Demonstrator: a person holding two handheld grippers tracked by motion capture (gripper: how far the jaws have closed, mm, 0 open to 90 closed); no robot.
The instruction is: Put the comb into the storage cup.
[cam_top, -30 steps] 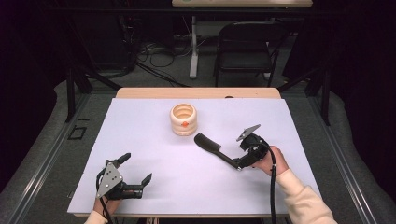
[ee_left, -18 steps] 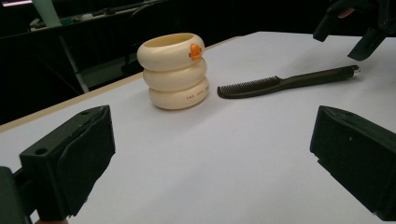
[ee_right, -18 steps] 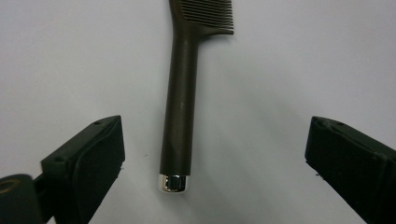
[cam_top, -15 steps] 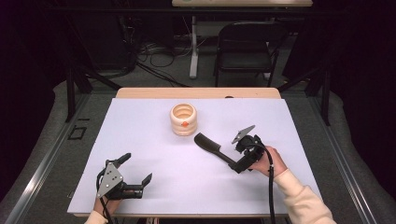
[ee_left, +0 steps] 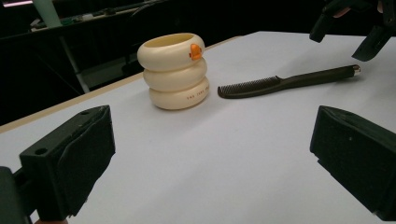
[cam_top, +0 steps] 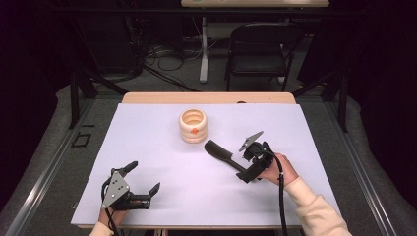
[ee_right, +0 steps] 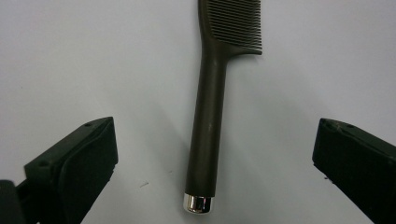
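Observation:
A dark comb (cam_top: 222,152) lies flat on the white table, its teeth toward a cream ringed cup (cam_top: 193,126) with an orange spot. My right gripper (cam_top: 246,165) hovers over the comb's handle end. Its jaws have just been opening and now stand wide. In the right gripper view the comb handle (ee_right: 208,116) lies between the jaws, and neither pad touches it. My left gripper (cam_top: 142,178) rests open and empty at the front left. It faces the cup (ee_left: 176,70) and the comb (ee_left: 285,83).
The white sheet (cam_top: 147,137) covers the table, and a wooden strip (cam_top: 206,98) shows at its far edge. A black chair (cam_top: 258,46) and cables stand beyond the table. The right gripper (ee_left: 355,23) appears at the top right of the left gripper view.
The right gripper has drawn back slightly toward the table's front edge, while the comb lies where it was. The left gripper has not moved.

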